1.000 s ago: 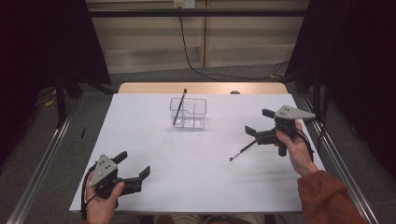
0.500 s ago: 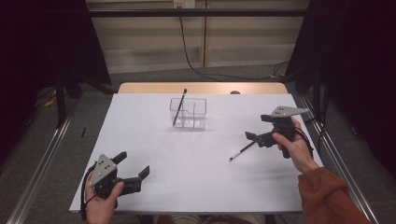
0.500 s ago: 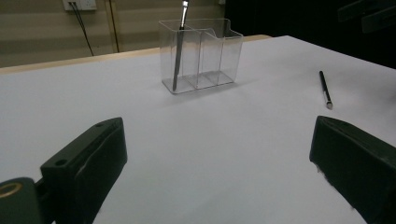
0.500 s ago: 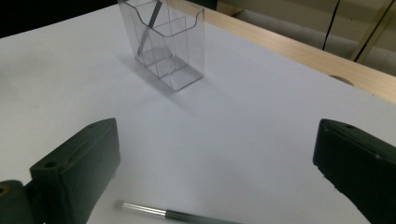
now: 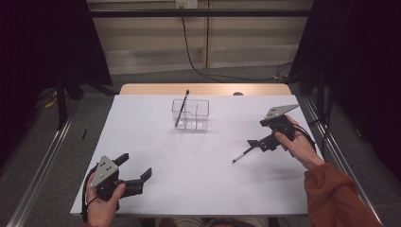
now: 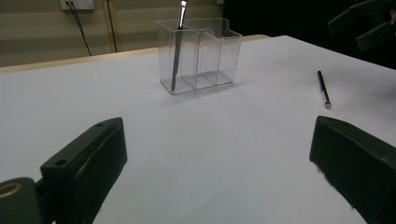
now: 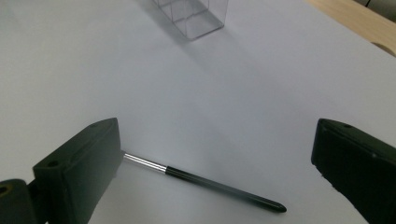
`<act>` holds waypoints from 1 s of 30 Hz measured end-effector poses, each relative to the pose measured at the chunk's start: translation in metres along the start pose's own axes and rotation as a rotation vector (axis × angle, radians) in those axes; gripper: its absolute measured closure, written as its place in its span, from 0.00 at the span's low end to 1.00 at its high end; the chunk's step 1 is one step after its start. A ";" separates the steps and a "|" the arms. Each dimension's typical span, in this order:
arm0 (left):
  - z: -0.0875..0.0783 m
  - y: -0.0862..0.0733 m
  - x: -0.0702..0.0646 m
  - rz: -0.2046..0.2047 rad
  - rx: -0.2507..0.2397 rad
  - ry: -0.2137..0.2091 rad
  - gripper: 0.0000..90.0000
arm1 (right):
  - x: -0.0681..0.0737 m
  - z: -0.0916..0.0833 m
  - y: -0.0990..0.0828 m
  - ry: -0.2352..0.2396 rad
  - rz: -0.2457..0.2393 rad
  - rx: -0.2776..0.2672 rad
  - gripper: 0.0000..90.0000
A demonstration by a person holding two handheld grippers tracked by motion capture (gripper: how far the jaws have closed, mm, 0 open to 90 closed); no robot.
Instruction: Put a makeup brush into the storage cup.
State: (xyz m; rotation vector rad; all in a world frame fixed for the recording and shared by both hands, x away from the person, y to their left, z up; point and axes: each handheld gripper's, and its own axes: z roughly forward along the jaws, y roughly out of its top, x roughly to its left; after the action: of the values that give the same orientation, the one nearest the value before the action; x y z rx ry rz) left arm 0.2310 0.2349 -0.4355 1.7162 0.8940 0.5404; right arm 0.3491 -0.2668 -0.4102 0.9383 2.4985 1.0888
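A clear plastic organizer (image 5: 196, 115) stands at the far middle of the white table (image 5: 198, 189), with one dark pen (image 5: 182, 109) leaning in its left compartment. A second black pen with a silver end (image 5: 242, 154) lies flat at the right. My right gripper (image 5: 256, 133) hovers open just over that pen's far end. In the right gripper view the pen (image 7: 210, 183) lies between the wide jaws of the right gripper (image 7: 217, 154), its silver end by the left jaw. My left gripper (image 5: 135, 165) rests open at the near left, holding nothing. The left gripper view shows the organizer (image 6: 201, 53) and the lying pen (image 6: 323, 89) ahead.
The table's wooden far edge (image 5: 203, 89) runs behind the organizer. Metal rails (image 5: 42, 170) flank the table on both sides, and a cable (image 5: 198, 61) hangs down the back wall. Bare white surface (image 5: 198, 161) spreads between the two grippers.
My right gripper has dropped lower and tilted down toward the lying pen. The pen, the organizer and the left gripper have stayed put.
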 end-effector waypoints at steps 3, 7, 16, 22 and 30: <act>0.000 0.000 -0.001 -0.008 0.008 -0.014 0.05 | -0.003 0.001 0.000 0.038 -0.007 0.068 0.02; 0.001 -0.001 -0.001 -0.003 0.008 -0.014 0.05 | -0.006 0.001 0.001 0.056 -0.029 0.172 0.02; 0.000 -0.001 0.002 0.001 0.005 0.004 0.05 | -0.010 0.012 0.001 0.095 -0.108 0.362 0.04; 0.002 0.000 0.003 0.007 0.001 0.002 0.05 | -0.011 0.023 0.001 0.138 -0.156 0.414 0.04; 0.002 0.000 0.003 0.007 0.003 0.005 0.05 | -0.010 0.035 0.005 0.155 -0.192 0.478 0.06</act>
State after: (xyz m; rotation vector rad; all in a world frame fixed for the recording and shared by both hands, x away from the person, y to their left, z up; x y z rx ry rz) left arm 0.2344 0.2362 -0.4368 1.7223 0.8930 0.5481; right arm 0.3754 -0.2515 -0.4303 0.7186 2.9739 0.5302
